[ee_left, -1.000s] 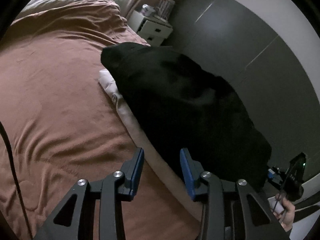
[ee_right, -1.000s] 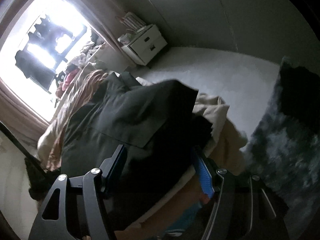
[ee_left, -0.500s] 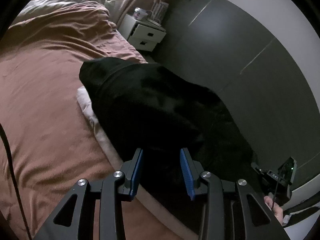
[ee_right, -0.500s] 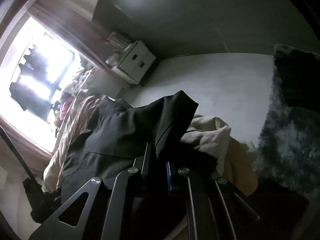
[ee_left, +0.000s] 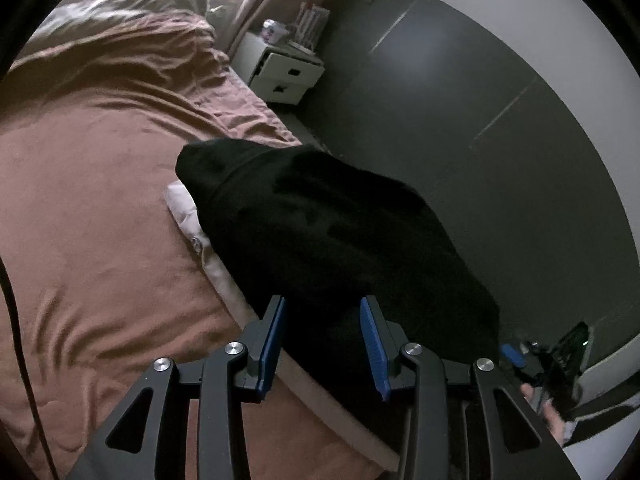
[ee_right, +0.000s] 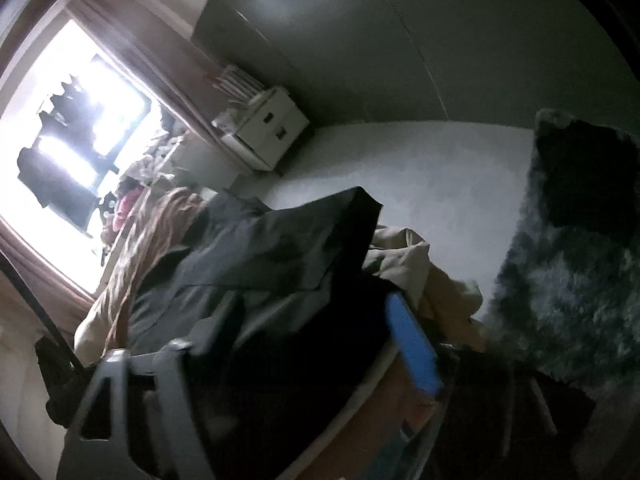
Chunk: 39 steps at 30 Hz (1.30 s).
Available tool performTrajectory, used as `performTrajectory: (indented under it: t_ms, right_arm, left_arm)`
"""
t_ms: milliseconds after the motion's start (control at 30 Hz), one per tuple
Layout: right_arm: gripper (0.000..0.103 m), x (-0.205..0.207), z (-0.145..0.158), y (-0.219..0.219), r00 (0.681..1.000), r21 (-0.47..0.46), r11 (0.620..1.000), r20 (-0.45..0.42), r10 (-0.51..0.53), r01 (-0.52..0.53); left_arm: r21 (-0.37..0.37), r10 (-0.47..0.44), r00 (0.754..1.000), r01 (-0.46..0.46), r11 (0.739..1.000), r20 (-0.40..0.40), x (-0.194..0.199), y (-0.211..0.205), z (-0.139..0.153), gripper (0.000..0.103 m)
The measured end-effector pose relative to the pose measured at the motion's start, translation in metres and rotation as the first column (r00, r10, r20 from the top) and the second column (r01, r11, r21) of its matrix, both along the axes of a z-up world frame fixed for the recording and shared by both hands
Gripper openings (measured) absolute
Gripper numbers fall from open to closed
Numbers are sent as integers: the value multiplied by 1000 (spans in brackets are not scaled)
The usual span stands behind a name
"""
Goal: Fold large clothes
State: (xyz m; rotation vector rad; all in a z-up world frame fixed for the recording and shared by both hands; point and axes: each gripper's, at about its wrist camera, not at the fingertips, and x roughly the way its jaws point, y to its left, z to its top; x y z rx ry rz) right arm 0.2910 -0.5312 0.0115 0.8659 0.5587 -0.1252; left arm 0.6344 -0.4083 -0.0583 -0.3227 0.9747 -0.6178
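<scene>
On the left lies the bed under a rumpled brown bedspread (ee_left: pixel 100 208), and toward its right edge the black garment (ee_left: pixel 320 232) is draped over a pale folded cloth (ee_left: pixel 188 220), its far side hanging off the mattress toward the floor. The left hand-held gripper (ee_left: pixel 322 336) stands half open over the near end of that dark cloth; fabric lies between the blue pads, but neither pad visibly presses it (too dark to be sure). In the right wrist view the same black garment (ee_right: pixel 256 264) shows a flat folded panel with a crisp corner beside a heap of tan clothing (ee_right: pixel 416 280), a white bedside cabinet (ee_right: pixel 268 124) behind and a shaggy dark rug (ee_right: pixel 572 288) at far right. The right hand-held gripper (ee_right: pixel 304 336) has just been opening and stands wide, blurred, with cloth below but unpinched. The garment looks soft, limp and moderately heavy; it should be taken at a hem corner or seam, both corners together.
</scene>
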Motion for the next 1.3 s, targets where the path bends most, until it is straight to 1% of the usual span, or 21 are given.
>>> performTrajectory:
  t_ms: [67, 133, 200, 233, 300, 333, 367, 433, 500, 567, 700, 733, 833, 900, 1100, 1167, 1300]
  right_arm:
    - [75, -7, 4, 12, 1000, -21, 1000, -22, 0, -1]
    - [75, -15, 5, 28, 999, -32, 999, -33, 8, -9]
    - [75, -22, 13, 40, 999, -46, 999, -41, 4, -6]
    - [76, -27, 19, 45, 999, -57, 998, -41, 30, -32]
    - [80, -37, 31, 53, 998, -98, 995, -67, 7, -14]
    - [83, -43, 38, 58, 997, -125, 992, -72, -11, 2]
    - [83, -49, 45, 63, 998, -138, 990, -66, -17, 8]
    - [85, -58, 57, 72, 998, -163, 986, -61, -27, 17]
    - [91, -68, 68, 82, 999, -183, 983, -36, -23, 16]
    - [103, -79, 75, 92, 1000, -197, 980, -20, -20, 16]
    - [103, -99, 84, 108, 1000, -229, 973, 2, -9, 9]
    - [103, -101, 82, 109, 1000, -231, 973, 5, -7, 8]
    - [103, -118, 88, 120, 999, -249, 969, 32, 17, -9]
    - [103, -127, 90, 128, 998, -268, 963, 30, 48, -39]
    - [103, -165, 101, 149, 994, -297, 951, 48, 100, -81]
    - [103, -181, 104, 155, 994, -316, 946, 53, 92, -71]
    - [103, -206, 106, 168, 994, -365, 929, 63, 93, -63]
  left_arm:
    - [9, -14, 1000, 14, 1000, 9, -9, 4, 9, 48]
    - [5, -19, 1000, 19, 1000, 14, -16, 9, 17, 70]
    - [6, -20, 1000, 19, 1000, 23, -24, 16, 27, 81]
    - [3, -16, 1000, 16, 1000, 24, -28, 20, 32, 82]
    - [13, -9, 999, 8, 1000, 31, -35, 28, 43, 83]
    - [20, -2, 999, 1, 1000, 42, -39, 34, 50, 86]
    - [28, 9, 998, -10, 1000, 55, -44, 39, 57, 89]
    - [33, 34, 995, -37, 999, 89, -56, 51, 71, 102]
    - [16, 41, 993, -43, 999, 111, -68, 63, 82, 103]
    - [11, 50, 990, -52, 999, 133, -84, 75, 93, 103]
    - [7, 71, 978, -74, 997, 197, -118, 96, 109, 103]
    - [11, 75, 974, -79, 997, 213, -129, 102, 113, 103]
    - [13, 80, 969, -86, 996, 234, -153, 117, 122, 103]
    - [26, 85, 965, -94, 995, 249, -174, 128, 128, 103]
    - [26, 97, 967, -106, 994, 236, -220, 150, 139, 103]
    - [44, 101, 962, -115, 992, 253, -236, 155, 144, 103]
    - [84, 89, 944, -121, 989, 317, -278, 167, 156, 103]
